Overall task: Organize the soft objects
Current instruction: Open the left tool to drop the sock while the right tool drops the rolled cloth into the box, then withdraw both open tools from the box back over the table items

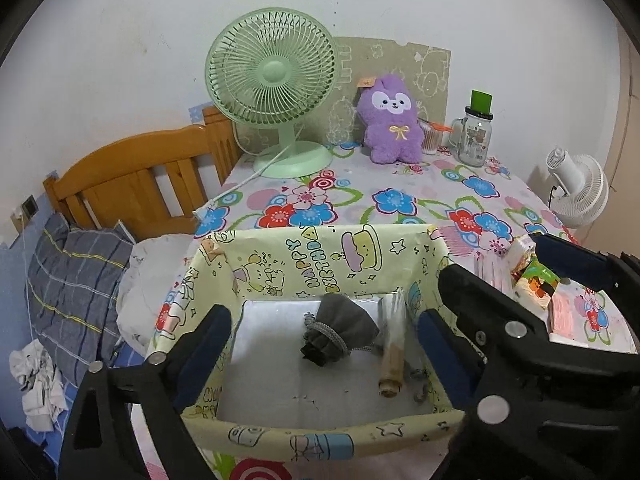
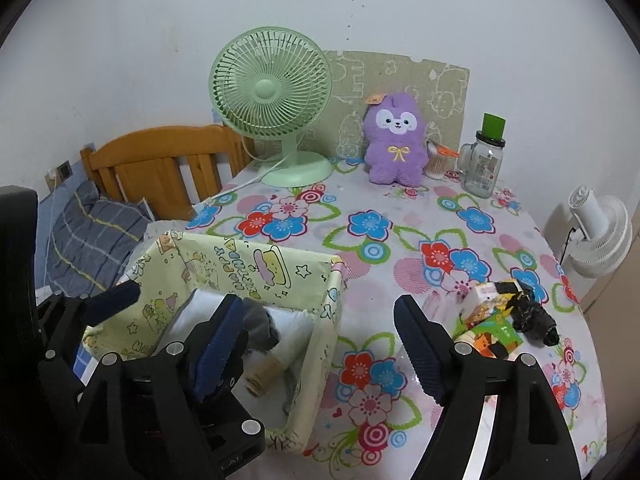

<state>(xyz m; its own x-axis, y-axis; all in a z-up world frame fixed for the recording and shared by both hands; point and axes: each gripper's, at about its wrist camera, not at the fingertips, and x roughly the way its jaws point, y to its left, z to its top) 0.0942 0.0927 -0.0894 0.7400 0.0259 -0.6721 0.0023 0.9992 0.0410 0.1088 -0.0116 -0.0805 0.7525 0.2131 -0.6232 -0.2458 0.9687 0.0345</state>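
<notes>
A yellow cartoon-print box (image 1: 320, 256) (image 2: 240, 264) stands at the table's near left. Inside lie a grey drawstring pouch (image 1: 340, 328) (image 2: 260, 324) and a clear tube with a cork end (image 1: 394, 344) (image 2: 264, 372). My left gripper (image 1: 324, 316) hangs open over the box, its pads apart from the pouch. My right gripper (image 2: 318, 300) is open too, straddling the box's right wall with nothing held. A purple plush (image 1: 394, 124) (image 2: 396, 148) sits upright at the table's back. Printed tissue packs (image 2: 492, 320) and a small black pouch (image 2: 536, 318) lie to the right.
A green desk fan (image 1: 272, 76) and a glass jar (image 1: 476, 132) stand at the back of the flowered tablecloth (image 2: 400, 240). A white fan (image 2: 600, 236) is off the right edge. A wooden headboard (image 1: 132, 184) and a plaid pillow (image 1: 72, 280) are on the left.
</notes>
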